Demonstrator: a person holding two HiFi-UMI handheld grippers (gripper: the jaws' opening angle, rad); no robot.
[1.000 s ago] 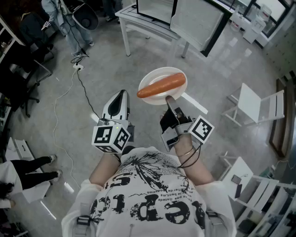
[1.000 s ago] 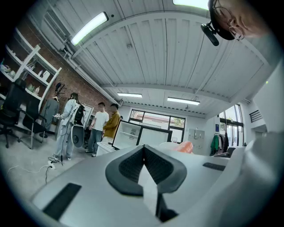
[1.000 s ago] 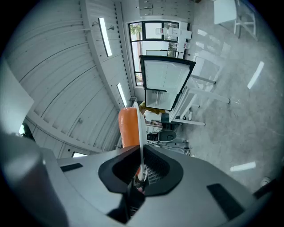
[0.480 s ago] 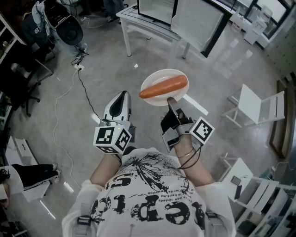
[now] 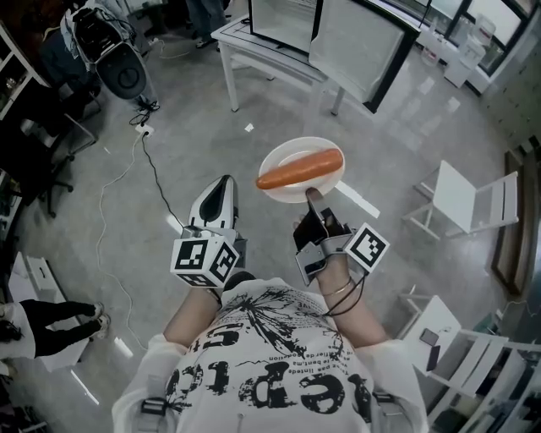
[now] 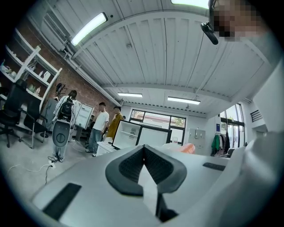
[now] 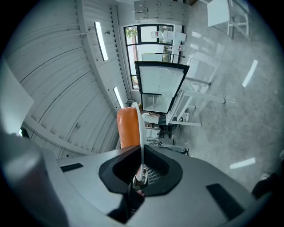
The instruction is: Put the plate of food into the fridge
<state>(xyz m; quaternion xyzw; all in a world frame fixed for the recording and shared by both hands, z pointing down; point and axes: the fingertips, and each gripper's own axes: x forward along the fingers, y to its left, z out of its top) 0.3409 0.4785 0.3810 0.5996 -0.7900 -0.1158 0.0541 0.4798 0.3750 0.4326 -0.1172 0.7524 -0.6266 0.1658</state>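
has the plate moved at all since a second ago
No, not noticeably: the plate held by the right gripper keeps its place beside the white floor strip.

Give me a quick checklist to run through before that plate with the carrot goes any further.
1. Right gripper shut on the plate rim: ok.
2. Carrot lying across the plate, inside the rim: ok.
3. Left gripper shut, empty, clear of the plate: ok.
4. Fridge ahead on the white table, door looks open: ok.
5. Free room on a fridge shelf: cannot tell.
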